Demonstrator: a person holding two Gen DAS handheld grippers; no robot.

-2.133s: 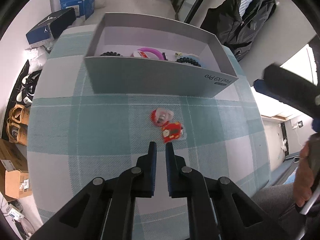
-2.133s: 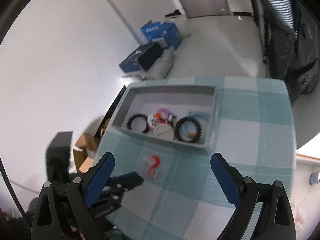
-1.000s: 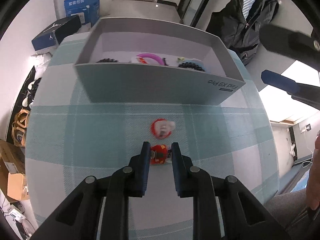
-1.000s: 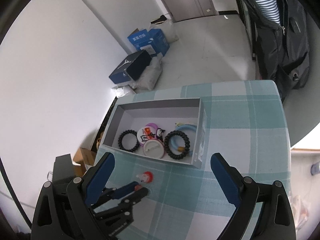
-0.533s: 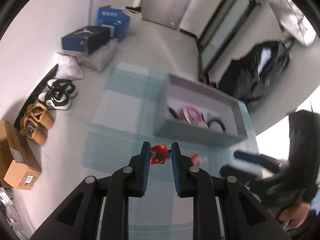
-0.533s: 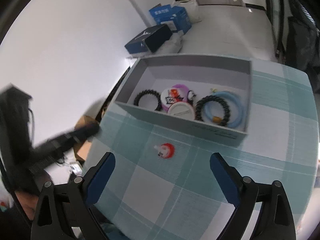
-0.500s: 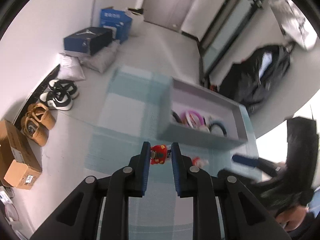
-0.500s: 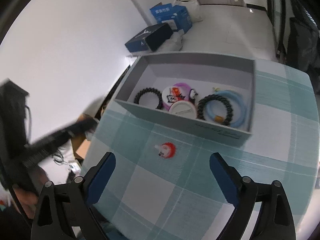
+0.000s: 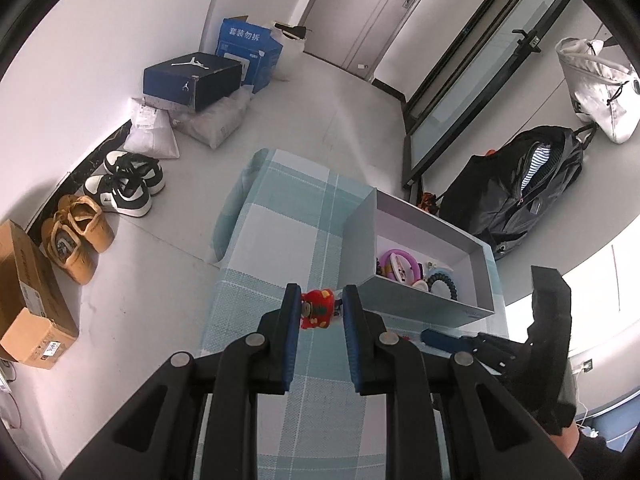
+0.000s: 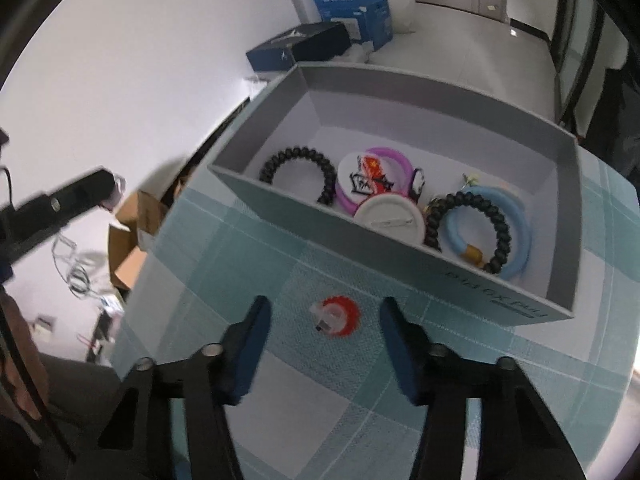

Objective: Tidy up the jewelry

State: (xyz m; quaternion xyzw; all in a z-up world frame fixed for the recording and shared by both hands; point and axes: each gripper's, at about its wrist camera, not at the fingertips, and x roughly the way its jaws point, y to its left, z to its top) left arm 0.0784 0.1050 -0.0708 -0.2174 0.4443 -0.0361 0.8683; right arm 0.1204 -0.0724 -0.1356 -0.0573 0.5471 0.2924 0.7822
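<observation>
- two fingers of the left gripper (image 9: 319,312) clench a small red charm (image 9: 317,309), lifted above the checked tablecloth (image 9: 280,216); the grey box (image 9: 478,280) sits ahead to its right
- right gripper (image 10: 324,334) spread wide, straddling a red round trinket (image 10: 335,315) on the cloth; the box with bracelets (image 10: 486,226) lies just beyond
</observation>
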